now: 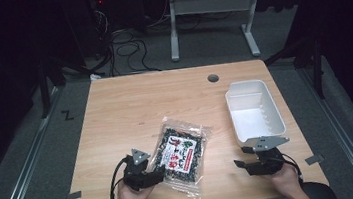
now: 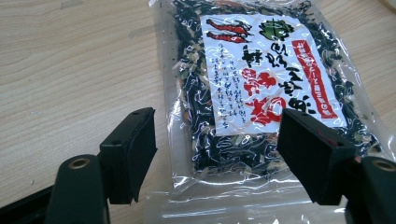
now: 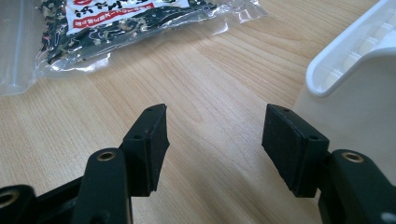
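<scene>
On the table (image 1: 115,111), the left hand-held gripper (image 2: 217,154) gapes wide around the seaweed packet's (image 2: 261,88) near edge; closing seems next. Right hand-held gripper (image 3: 215,149) waits wide beside the white tray (image 3: 355,60).

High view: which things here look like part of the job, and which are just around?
Likely in play:
- snack bag
- white tub
- left gripper, jaws open at the bag
- right gripper, jaws open

Just around:
- floor cables
- grey stand

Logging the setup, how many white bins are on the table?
1. The white bin sits empty at the table's right side, just beyond the right gripper.
</scene>
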Available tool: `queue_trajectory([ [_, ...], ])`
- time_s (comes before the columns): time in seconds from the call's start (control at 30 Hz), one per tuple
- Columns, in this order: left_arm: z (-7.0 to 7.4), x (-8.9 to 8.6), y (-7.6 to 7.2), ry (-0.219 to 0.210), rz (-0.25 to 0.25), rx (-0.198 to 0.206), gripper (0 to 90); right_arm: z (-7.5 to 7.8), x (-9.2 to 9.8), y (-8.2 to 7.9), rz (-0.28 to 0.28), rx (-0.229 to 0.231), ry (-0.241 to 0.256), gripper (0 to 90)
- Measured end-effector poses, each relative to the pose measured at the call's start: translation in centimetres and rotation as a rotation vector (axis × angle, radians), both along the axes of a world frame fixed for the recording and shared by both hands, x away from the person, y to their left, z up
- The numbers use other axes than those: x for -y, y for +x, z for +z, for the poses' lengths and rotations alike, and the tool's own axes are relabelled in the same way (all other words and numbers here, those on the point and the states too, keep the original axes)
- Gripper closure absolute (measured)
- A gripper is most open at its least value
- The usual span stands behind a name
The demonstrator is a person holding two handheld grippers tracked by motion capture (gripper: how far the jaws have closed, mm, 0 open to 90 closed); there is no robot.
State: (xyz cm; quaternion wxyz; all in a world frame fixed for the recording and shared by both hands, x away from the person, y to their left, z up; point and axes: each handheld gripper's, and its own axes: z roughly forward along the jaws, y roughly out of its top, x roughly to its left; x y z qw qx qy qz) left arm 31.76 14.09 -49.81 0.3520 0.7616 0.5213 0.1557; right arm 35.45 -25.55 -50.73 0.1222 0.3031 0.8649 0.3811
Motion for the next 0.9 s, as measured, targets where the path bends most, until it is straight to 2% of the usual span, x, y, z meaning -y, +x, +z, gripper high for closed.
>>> queue_trajectory([
  [0.47,0.3,3.0,1.5,0.054,-0.062,-0.054,26.3,0.1,0.0,-0.1,0.001,0.008,0.002,41.2],
  [0.5,0.2,3.2,1.7,0.064,-0.061,-0.047,26.1,0.0,0.0,-0.1,0.003,0.007,0.002,41.2],
  [0.67,0.0,3.8,2.3,0.082,-0.045,-0.066,24.2,0.1,0.0,-0.1,0.004,0.008,0.002,41.1],
  [0.9,-0.8,4.4,2.8,0.155,-0.04,-0.082,23.5,0.0,0.0,-0.1,0.0,0.002,0.002,40.9],
])
